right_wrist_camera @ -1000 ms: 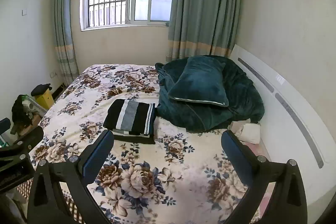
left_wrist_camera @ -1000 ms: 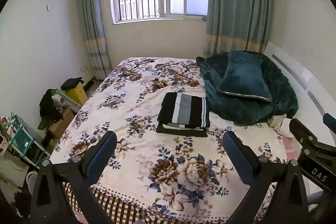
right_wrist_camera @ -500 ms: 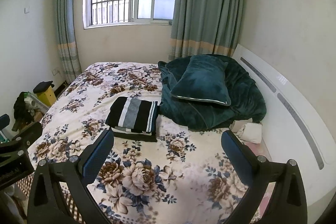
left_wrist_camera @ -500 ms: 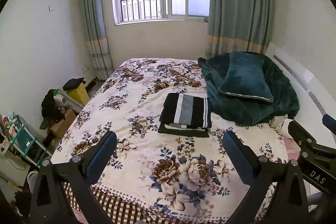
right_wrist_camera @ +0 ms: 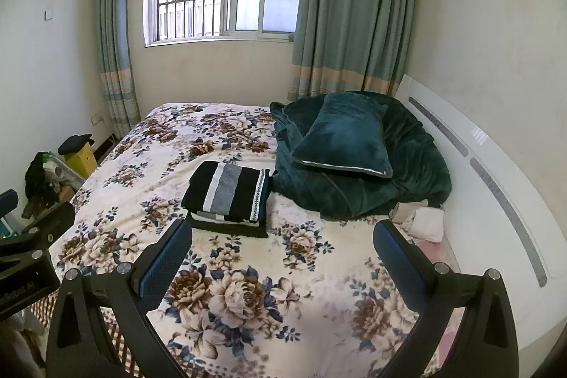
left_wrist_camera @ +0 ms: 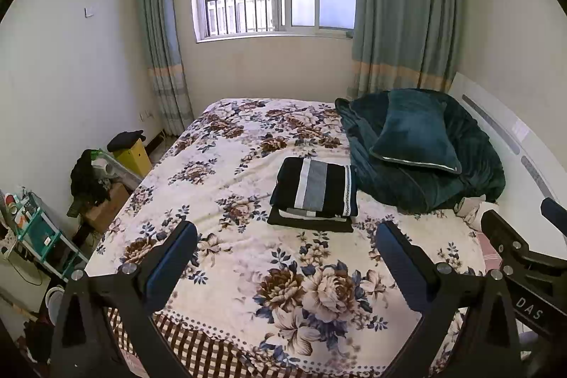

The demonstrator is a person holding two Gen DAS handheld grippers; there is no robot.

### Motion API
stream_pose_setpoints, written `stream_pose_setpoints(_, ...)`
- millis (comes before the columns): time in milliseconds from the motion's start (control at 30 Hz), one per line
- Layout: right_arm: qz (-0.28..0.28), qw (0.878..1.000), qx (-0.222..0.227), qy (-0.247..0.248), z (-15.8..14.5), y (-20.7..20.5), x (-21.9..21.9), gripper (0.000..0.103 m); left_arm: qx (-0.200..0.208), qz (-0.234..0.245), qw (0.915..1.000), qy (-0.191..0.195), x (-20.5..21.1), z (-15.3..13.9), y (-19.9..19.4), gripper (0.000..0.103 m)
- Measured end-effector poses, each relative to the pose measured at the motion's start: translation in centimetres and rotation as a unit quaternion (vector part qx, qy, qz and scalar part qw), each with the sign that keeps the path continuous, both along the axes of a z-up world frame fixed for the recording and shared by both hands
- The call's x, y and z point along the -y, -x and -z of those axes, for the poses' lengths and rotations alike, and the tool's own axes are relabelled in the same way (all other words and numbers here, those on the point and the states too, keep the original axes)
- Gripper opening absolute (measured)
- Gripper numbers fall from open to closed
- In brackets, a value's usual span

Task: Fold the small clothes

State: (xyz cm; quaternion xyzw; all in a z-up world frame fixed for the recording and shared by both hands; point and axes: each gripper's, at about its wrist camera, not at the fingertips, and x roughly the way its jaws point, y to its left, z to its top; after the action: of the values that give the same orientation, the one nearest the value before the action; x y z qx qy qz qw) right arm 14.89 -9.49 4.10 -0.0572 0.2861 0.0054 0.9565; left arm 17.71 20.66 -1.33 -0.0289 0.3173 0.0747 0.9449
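A neat stack of folded clothes point(left_wrist_camera: 314, 191), black with grey and white stripes on top, lies on the floral bed cover point(left_wrist_camera: 248, 257) near the middle of the bed; it also shows in the right wrist view point(right_wrist_camera: 228, 192). My left gripper point(left_wrist_camera: 285, 245) is open and empty, held above the near part of the bed, well short of the stack. My right gripper point(right_wrist_camera: 281, 245) is open and empty too, beside the left one.
A dark teal blanket with a pillow point(left_wrist_camera: 418, 144) is heaped at the head of the bed by the white headboard point(right_wrist_camera: 496, 186). Small pale cloths point(right_wrist_camera: 423, 215) lie beside it. Boxes, a yellow bin point(left_wrist_camera: 136, 155) and a green rack point(left_wrist_camera: 39, 232) stand left of the bed.
Both grippers have pulled back and risen slightly, so the bed and stack sit a little lower and farther in view. The stack has not moved.
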Motion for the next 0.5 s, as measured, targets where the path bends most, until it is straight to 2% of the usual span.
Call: stream_pose_setpoints(500,0.001,1.0,-0.001,-0.003,0.31,0.34,-0.36,0.103,-0.002,-0.004,1.0,0.002,-0.1,0.14,0.45,0.103)
